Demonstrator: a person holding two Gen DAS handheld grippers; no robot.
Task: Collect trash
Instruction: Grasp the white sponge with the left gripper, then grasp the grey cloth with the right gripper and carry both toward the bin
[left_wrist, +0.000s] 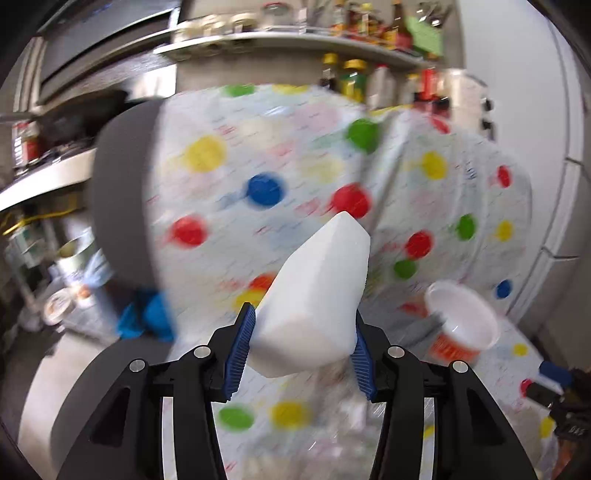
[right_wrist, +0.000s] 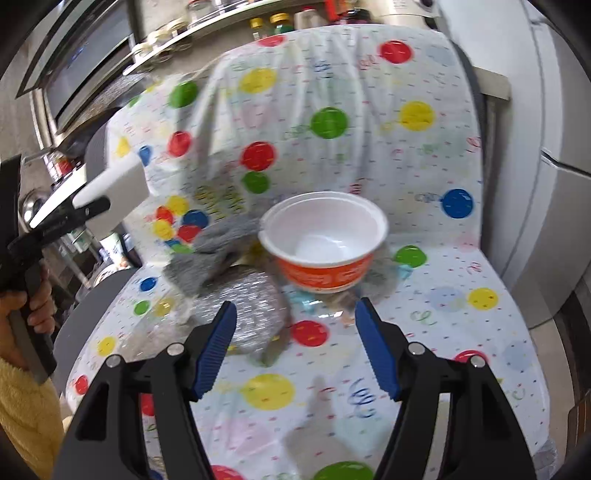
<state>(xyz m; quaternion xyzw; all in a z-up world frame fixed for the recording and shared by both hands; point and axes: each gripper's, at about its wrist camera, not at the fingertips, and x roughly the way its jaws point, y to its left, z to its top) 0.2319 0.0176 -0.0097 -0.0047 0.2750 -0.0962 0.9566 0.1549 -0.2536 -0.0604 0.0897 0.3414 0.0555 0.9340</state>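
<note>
1. A smooth white angular carton (left_wrist: 314, 299) is pinched between the left gripper's (left_wrist: 301, 343) ribbed blue pads, lifted over the chair.
2. A glossy round cup (right_wrist: 323, 240) (orange band) rests on crinkled foil (right_wrist: 240, 314) on the seat.
3. The right gripper (right_wrist: 295, 345) gapes empty nearby.
4. A dotted plastic sheet (right_wrist: 424, 332) drapes the chair.

A bowl (right_wrist: 323, 240) sits on the covered chair seat (right_wrist: 443, 332), a foil ball (right_wrist: 247, 314) just left before it.

cup (right_wrist: 325, 240): glossy plastic | block (left_wrist: 314, 299): matt white foam | cover (right_wrist: 369, 147): thin plastic
</note>
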